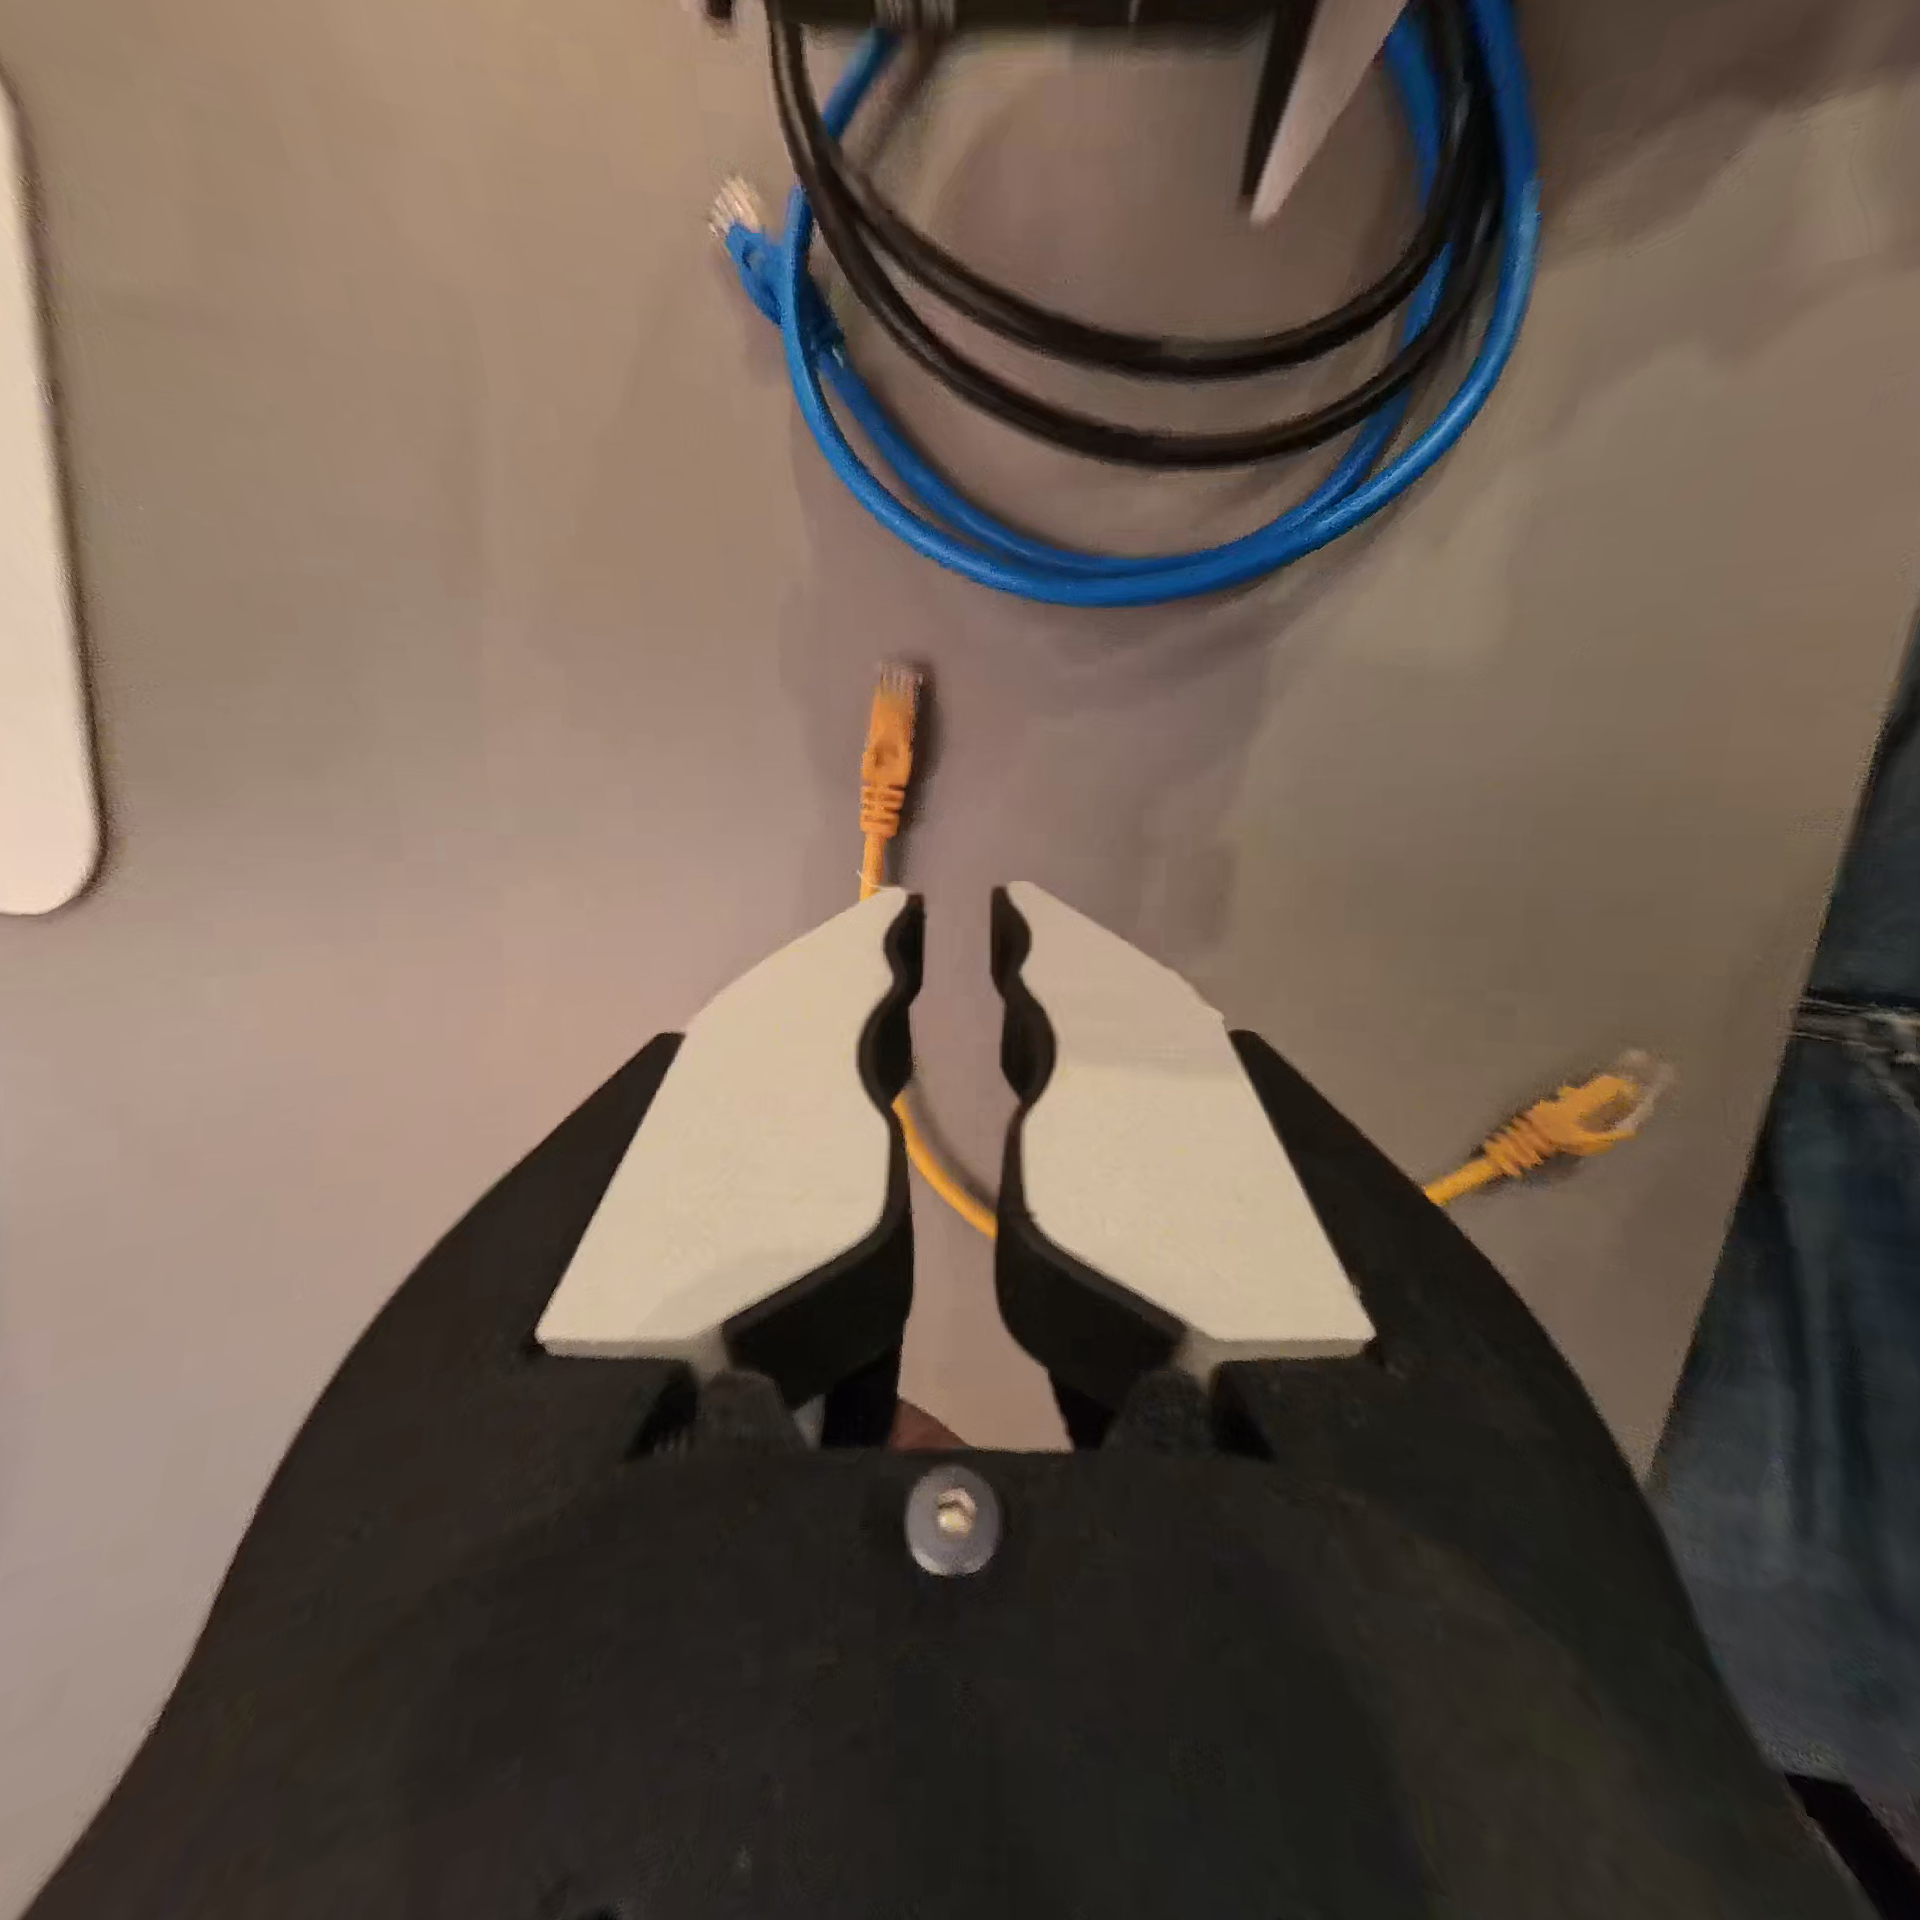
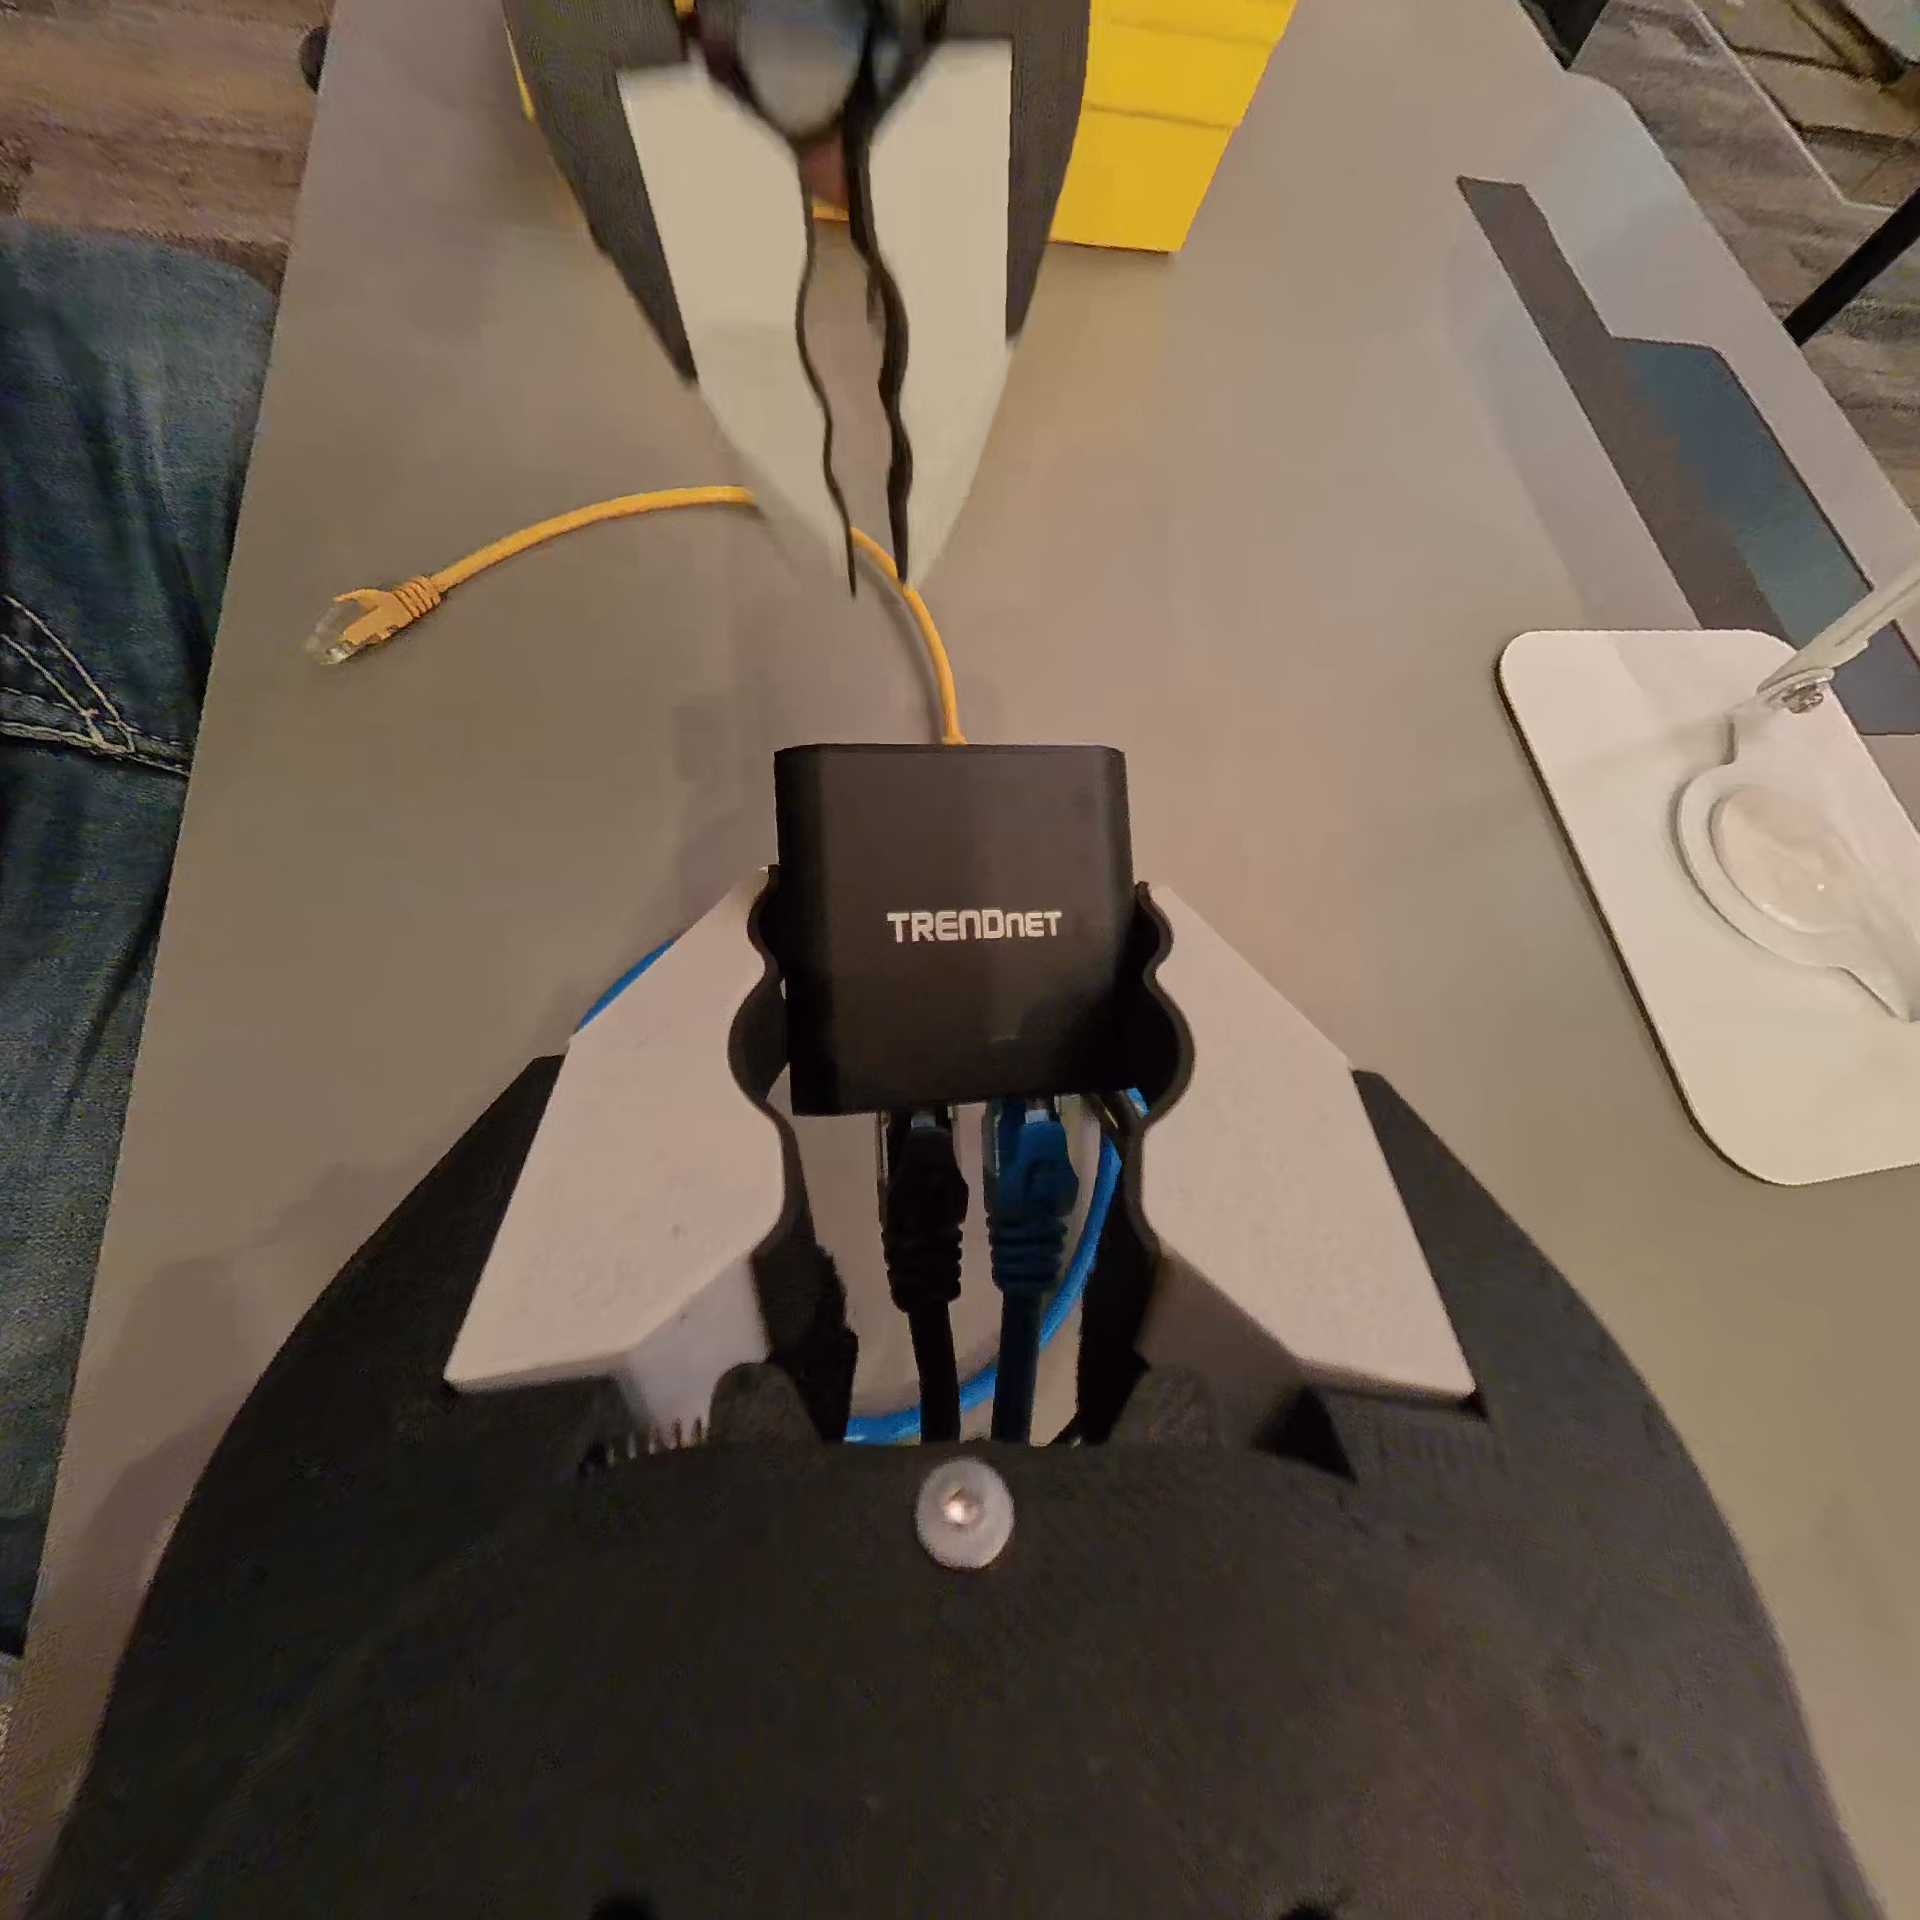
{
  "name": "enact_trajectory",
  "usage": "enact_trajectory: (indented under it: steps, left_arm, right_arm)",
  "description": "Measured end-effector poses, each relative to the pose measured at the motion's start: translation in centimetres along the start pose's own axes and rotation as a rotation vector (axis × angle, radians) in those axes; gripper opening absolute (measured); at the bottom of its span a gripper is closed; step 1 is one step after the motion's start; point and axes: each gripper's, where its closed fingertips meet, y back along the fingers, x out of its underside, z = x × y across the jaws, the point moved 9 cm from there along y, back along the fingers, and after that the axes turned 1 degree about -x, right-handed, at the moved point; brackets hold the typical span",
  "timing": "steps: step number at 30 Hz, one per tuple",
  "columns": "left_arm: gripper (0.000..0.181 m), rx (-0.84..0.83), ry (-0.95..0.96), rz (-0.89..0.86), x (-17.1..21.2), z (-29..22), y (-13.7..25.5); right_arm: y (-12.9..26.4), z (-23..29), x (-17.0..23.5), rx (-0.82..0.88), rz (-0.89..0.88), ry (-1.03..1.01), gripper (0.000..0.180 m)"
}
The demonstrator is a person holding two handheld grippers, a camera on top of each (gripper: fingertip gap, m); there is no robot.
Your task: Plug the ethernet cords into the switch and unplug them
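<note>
My right gripper (image 2: 961, 904) is shut on a black switch (image 2: 951, 966) and holds it by its two sides. A black cord (image 2: 925, 1195) and a blue cord (image 2: 1029, 1184) are plugged into its near face. In the left wrist view their loops, black (image 1: 1091, 343) and blue (image 1: 1122, 577), lie on the grey table (image 1: 416, 520), with a loose blue plug (image 1: 746, 234). An orange cord lies flat with one plug (image 1: 891, 732) ahead of my left gripper (image 1: 956, 904) and the other plug (image 1: 1569, 1117) to the right. My left gripper is slightly open and empty, over the orange cord (image 1: 940, 1174).
A white stand base (image 2: 1662, 935) sits at the right of the table, and shows at the left edge of the left wrist view (image 1: 36, 623). A yellow box (image 2: 1153, 145) stands at the far end. A person's jeans (image 2: 94, 623) are beside the table edge.
</note>
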Motion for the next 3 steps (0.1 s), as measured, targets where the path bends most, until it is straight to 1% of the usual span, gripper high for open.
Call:
enact_trajectory:
  steps: [1, 3]
  left_arm:
    - [0.017, -0.017, -0.011, 0.037, 0.3, 0.1, -1.3]
    - [0.025, -0.038, -0.038, 0.084, 0.8, 0.4, -3.6]
  right_arm:
    - [0.0, 0.0, 0.1, 0.000, -0.001, -0.004, 0.063]
    - [0.0, 0.0, 0.4, -0.002, 0.000, -0.007, 0.063]
